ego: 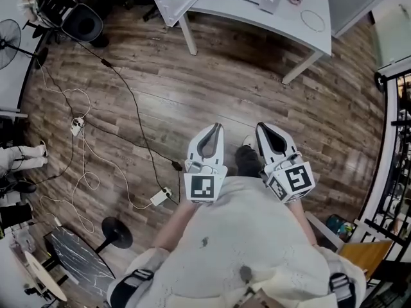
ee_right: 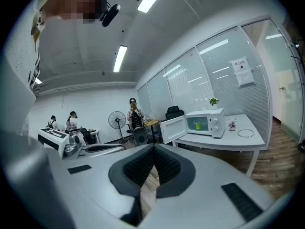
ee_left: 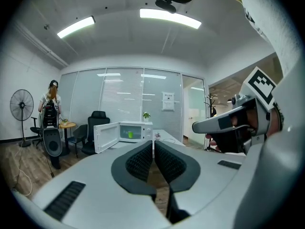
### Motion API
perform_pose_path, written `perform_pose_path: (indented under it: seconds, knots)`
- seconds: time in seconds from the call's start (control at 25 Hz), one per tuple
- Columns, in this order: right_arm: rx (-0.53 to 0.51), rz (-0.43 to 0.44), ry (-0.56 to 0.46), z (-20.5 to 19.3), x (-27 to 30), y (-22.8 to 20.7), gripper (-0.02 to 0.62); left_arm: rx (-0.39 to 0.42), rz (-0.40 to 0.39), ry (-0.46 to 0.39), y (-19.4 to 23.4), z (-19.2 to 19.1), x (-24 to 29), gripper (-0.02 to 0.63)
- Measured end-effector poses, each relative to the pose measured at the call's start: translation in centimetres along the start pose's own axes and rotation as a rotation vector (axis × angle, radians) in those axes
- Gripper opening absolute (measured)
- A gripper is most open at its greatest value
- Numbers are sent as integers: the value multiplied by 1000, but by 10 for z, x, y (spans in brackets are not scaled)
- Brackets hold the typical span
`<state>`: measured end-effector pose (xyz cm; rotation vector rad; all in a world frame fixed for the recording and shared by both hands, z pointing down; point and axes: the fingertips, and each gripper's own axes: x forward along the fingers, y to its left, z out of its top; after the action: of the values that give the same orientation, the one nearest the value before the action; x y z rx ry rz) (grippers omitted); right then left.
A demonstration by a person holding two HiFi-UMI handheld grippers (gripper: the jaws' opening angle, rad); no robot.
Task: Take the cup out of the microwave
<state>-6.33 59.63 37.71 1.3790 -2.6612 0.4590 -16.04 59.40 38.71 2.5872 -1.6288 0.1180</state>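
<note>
Wooden floor point(ego: 192, 101), cup point(ee_right: 198, 125) inside microwave point(ee_right: 218, 120), well beyond left hand-held gripper point(ego: 218, 126), right hand-held gripper point(ego: 259, 126); both closed, empty

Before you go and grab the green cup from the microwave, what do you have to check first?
1. Microwave door open: ok, swung wide.
2. Cup in sight: ok, green, standing inside.
3. Left gripper free: ok, fingers together on nothing.
4. Right gripper free: ok, the same.
5. Fingers open for grabbing: not ok, both pairs are shut.
6. Near enough: not ok, the table stands across the floor; cables lie left of the way.
</note>
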Motion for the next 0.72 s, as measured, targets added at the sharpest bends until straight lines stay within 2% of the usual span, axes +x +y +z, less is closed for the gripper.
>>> perform_pose_path:
  seconds: [0.36, 0.6, 0.64, 0.68, 0.72]
  knots:
    - [9, 1, 17, -1, 7, -51, 8, -7, -5, 29, -21, -9, 48, 32]
    - [-19, 19, 12, 16, 19, -88, 8, -80, 20, 6, -29, 1, 85, 34]
    - [-23, 22, 9, 19, 21, -95, 8, -91, 19, 14, -30, 1, 91, 88]
    - [-25, 26, 5, 23, 22, -102, 8, -88, 19, 21, -30, 0, 98, 167]
    - [-25, 31, 0, 27, 23, -109, 8, -78, 24, 26, -31, 0, 105, 212]
